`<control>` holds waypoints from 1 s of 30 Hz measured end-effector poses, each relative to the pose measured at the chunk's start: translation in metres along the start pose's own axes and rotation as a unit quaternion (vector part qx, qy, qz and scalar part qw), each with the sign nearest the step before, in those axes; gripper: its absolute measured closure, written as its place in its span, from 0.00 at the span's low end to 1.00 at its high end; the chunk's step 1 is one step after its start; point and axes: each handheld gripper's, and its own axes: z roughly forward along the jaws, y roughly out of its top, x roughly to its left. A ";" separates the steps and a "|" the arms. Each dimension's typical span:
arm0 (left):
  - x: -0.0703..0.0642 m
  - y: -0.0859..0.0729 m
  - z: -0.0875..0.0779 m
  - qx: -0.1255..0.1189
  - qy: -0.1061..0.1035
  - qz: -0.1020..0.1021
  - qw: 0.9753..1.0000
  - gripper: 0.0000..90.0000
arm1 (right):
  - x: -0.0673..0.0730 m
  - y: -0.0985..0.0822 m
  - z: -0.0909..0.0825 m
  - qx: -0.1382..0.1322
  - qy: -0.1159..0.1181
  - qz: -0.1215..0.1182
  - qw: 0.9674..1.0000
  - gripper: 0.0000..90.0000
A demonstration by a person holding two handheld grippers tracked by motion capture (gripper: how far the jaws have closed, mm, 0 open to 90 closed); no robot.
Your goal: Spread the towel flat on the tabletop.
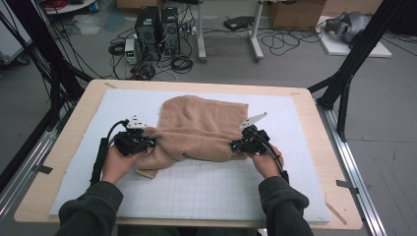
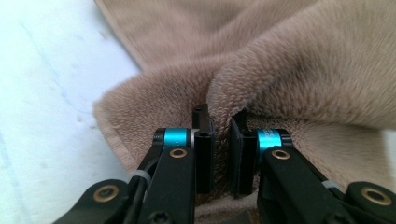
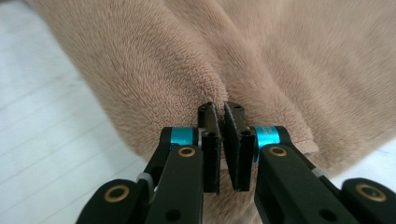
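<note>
Overhead, a tan towel (image 1: 199, 129) lies rumpled on the white gridded mat (image 1: 206, 189) that covers the wooden table (image 1: 319, 147), its far part flat and its near edge bunched into a thick roll between the two hands. Both forearms in dark sleeves come up from the bottom edge; the left hand (image 1: 115, 163) wraps its gripper from below and points the left gripper (image 1: 150, 143) inward at the towel's left end, while the right hand (image 1: 265, 162) mirrors it, with the right gripper (image 1: 236, 145) aimed inward at the right end. Seen from the left gripper view, the black jaws stand narrow, clamped on a raised fold of the towel (image 2: 261, 70), with the mat (image 2: 42, 93) to the left. Seen from the right gripper view, the jaws are nearly together, pinching a ridge of the towel (image 3: 224, 56) above the mat (image 3: 42, 121).
</note>
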 end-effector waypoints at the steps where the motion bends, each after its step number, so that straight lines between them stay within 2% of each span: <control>1: 0.000 0.000 0.002 0.004 0.001 0.002 1.000 0.89 | -0.001 0.000 0.003 0.003 0.001 -0.001 1.000 0.95; 4: 0.000 0.000 -0.008 -0.009 0.007 0.008 1.000 0.77 | -0.001 0.000 0.003 0.000 0.002 -0.001 1.000 0.90; 5: 0.000 0.000 -0.015 -0.018 0.005 0.003 1.000 0.74 | 0.000 0.000 0.000 -0.008 0.001 0.000 1.000 0.86; 7: 0.002 -0.001 -0.028 -0.036 0.003 -0.002 0.999 0.68 | 0.001 -0.002 -0.009 -0.026 0.011 -0.001 1.000 0.85; 10: 0.000 -0.004 -0.046 -0.051 0.000 -0.001 0.999 0.63 | 0.008 -0.004 -0.024 -0.047 0.005 -0.006 0.999 0.81; 13: -0.002 -0.008 -0.061 -0.067 0.011 0.005 0.998 0.58 | 0.018 -0.005 -0.042 -0.067 -0.003 -0.019 0.998 0.80; 16: -0.004 -0.013 -0.074 -0.088 0.007 -0.003 0.996 0.55 | 0.028 -0.007 -0.050 -0.079 -0.001 -0.038 0.996 0.78; 17: -0.005 -0.015 -0.076 -0.093 0.004 -0.005 0.996 0.54 | 0.031 -0.008 -0.051 -0.081 0.002 -0.042 0.996 0.78; 19: -0.008 -0.020 -0.076 -0.101 -0.022 -0.010 0.995 0.55 | 0.037 -0.010 -0.047 -0.078 0.013 -0.052 0.996 0.76; 21: -0.010 -0.024 -0.071 -0.089 -0.040 -0.009 0.995 0.57 | 0.041 -0.012 -0.039 -0.072 0.023 -0.059 0.995 0.75; 23: -0.015 -0.029 -0.059 -0.074 -0.053 0.001 0.996 0.61 | 0.045 -0.014 -0.030 -0.062 0.026 -0.064 0.996 0.73; 25: -0.017 -0.033 -0.049 -0.057 -0.058 0.004 0.997 0.62 | 0.047 -0.014 -0.019 -0.055 0.029 -0.063 0.996 0.71; 27: -0.020 -0.034 -0.037 -0.026 -0.056 0.015 0.998 0.63 | 0.049 -0.014 -0.009 -0.049 0.026 -0.066 0.996 0.67; 28: -0.022 -0.036 -0.030 -0.014 -0.064 0.017 0.998 0.64 | 0.049 -0.013 -0.004 -0.040 0.024 -0.066 0.997 0.67; 30: -0.024 -0.037 -0.020 0.002 -0.067 0.015 0.998 0.69 | 0.048 -0.011 0.006 -0.028 0.020 -0.069 0.997 0.67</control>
